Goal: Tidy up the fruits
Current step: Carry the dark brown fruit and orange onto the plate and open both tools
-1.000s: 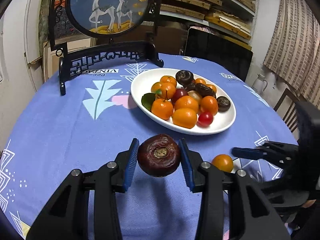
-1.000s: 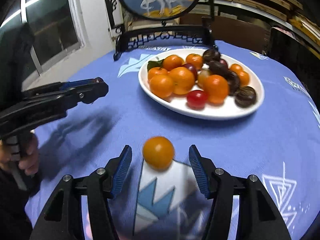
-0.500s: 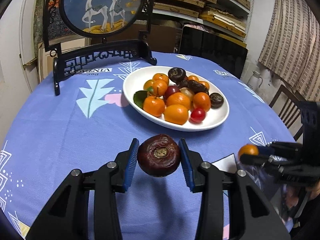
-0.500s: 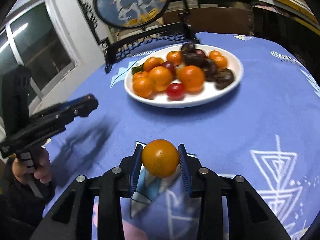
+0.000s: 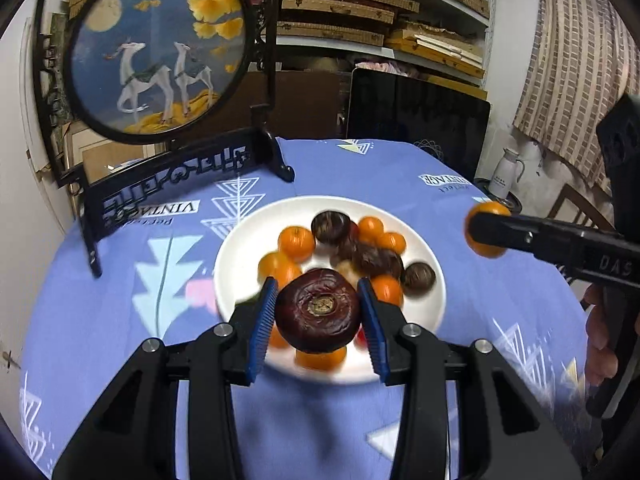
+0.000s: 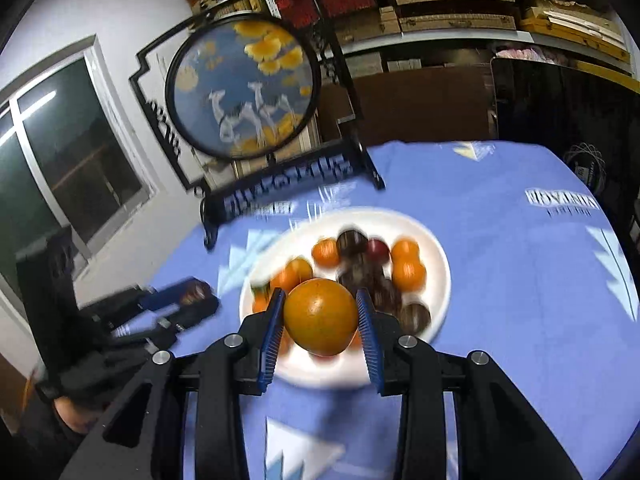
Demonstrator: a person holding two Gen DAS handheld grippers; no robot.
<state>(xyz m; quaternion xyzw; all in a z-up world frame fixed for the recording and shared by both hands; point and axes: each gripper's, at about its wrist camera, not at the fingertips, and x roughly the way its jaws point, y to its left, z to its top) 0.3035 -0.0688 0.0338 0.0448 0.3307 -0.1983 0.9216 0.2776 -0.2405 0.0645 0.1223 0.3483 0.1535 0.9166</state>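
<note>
1. Presently the left gripper (image 5: pixel 319 314) is closed on a dark purple fruit (image 5: pixel 319 309), both blue pads pressed against its sides, stem scar facing the camera. The fruit hangs above the near part of the white plate (image 5: pixel 431 312).
2. The right gripper (image 6: pixel 321 322) is clamped on an orange fruit (image 6: pixel 321 316), held clear of the blue tablecloth (image 6: pixel 520 280) and over the plate's near rim; in the left view it sits off to the right of the plate.
3. The plate already carries a heap of orange and dark fruits (image 5: pixel 352 256), with bare white showing mainly at its right and near edges.
4. Judgement: the step in hand is delivery of both fruits to the plate.
5. Recommendation: lower each fruit to a bare patch before releasing, since a drop onto the rounded heap may roll it off the rim.
6. Recommendation: release one side at a time, keeping the two tools apart over the plate.
7. Note: the right view is motion-blurred; exact clearance cannot be told.
</note>
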